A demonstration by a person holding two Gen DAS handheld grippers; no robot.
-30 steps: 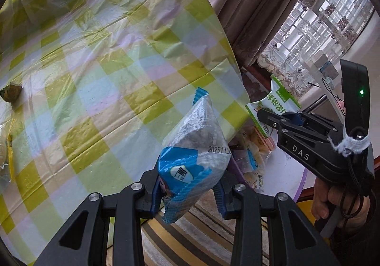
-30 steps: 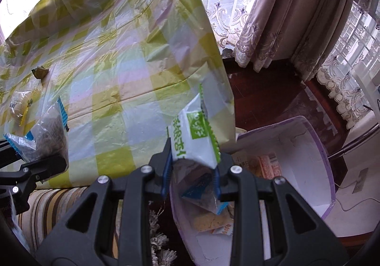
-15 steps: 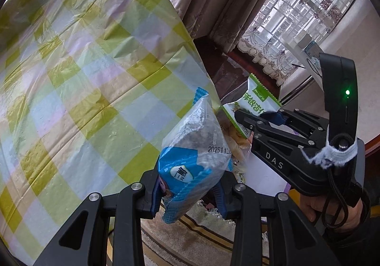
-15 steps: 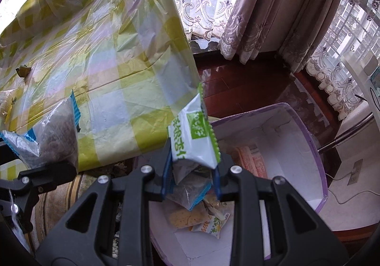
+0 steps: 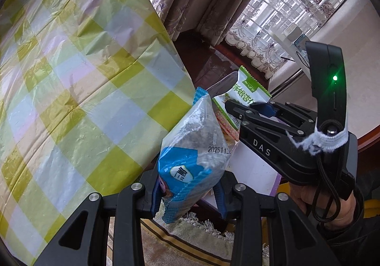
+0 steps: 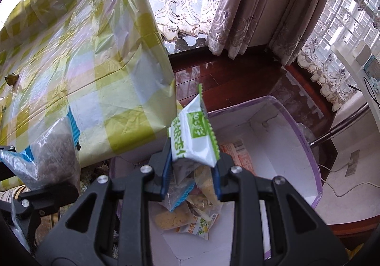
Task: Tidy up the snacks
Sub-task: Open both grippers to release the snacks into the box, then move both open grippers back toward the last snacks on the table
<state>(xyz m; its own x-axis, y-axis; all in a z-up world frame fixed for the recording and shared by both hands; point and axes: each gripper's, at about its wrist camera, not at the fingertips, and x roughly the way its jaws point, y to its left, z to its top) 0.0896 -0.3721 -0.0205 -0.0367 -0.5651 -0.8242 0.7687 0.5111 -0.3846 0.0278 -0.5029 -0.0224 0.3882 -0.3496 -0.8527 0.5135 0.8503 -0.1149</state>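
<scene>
Left gripper, black with blue pads: jaws partly closed, clamped on the lower end of a clear plastic snack packet with blue printed label and dark crumbly contents. Packet upright between the pads, blue crimped top edge pointing away, a printed date visible on its side. Held beside the near corner of the table covered in a yellow, white and lilac checked plastic cloth, just off that corner and above the striped rug.

Right gripper, same black build with blue pads: jaws partly closed, clamped on the lower end of a white and green foil snack packet. Packet upright, serrated green edge uppermost, held directly over the white cardboard box with lilac rim.

In the left wrist view, right gripper seen from the side, reaching over the box, green indicator lit on its handle; a hand around the grip, black cord looped across it.

Box on the dark red polished floor, just beside the table corner. Inside the box, below the right gripper: several loose snack packets, yellow, orange and clear, lying flat on the bottom.

Beyond the box: mauve embroidered curtains and white lace at the window.
</scene>
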